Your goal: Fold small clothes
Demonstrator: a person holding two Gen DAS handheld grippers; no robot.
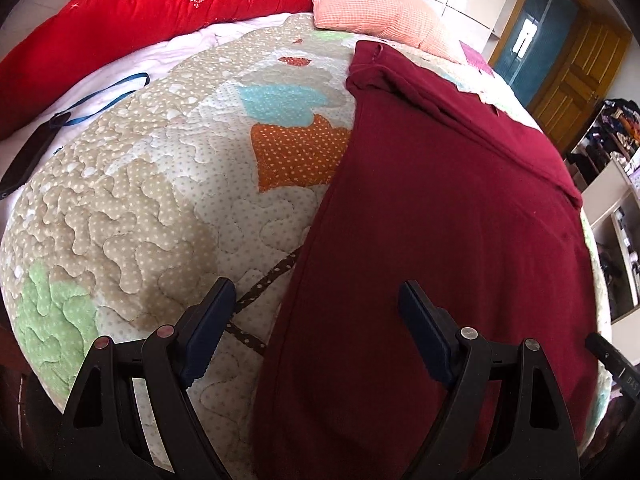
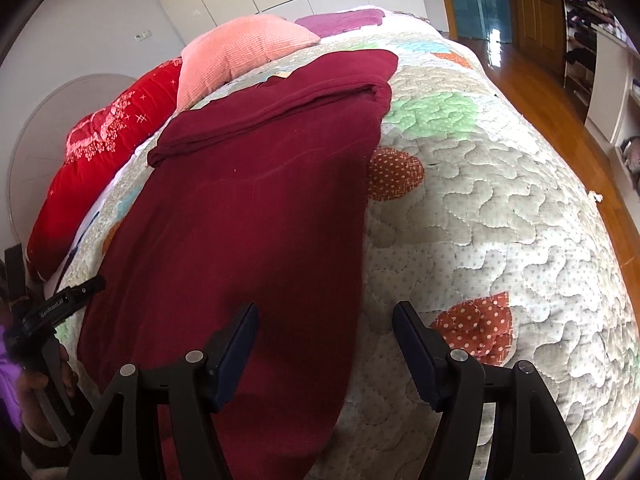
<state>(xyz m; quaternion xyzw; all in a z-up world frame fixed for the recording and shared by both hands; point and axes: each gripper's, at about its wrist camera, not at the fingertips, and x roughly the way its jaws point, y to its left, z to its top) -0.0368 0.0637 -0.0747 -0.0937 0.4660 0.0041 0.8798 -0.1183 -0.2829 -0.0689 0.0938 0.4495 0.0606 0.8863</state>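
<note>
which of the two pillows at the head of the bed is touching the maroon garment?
The pink ribbed pillow: the maroon garment has its far folded end right against it. The red pillow with the white floral print lies further left, apart from the cloth.

Counts, both wrist views:
- 1 maroon garment [image 1: 432, 216], sleeves folded across its far end, lying on the bed.
- 1 patchwork quilt [image 1: 160, 184] covering the bed.
- 2 tools: left tool [image 1: 316, 300] and right tool [image 2: 325, 320], 2 fingers each, both spread with nothing between.
- 1 red padded quilt [image 1: 132, 28] with white print, bunched at the head of the bed.
- 1 pink pillow [image 1: 368, 8].
- 1 black phone [image 1: 28, 156] with 1 blue lanyard [image 1: 108, 96].
- 2 wooden doors [image 1: 576, 76].
- Items on the shelving [image 1: 612, 216]: too small to count.
</note>
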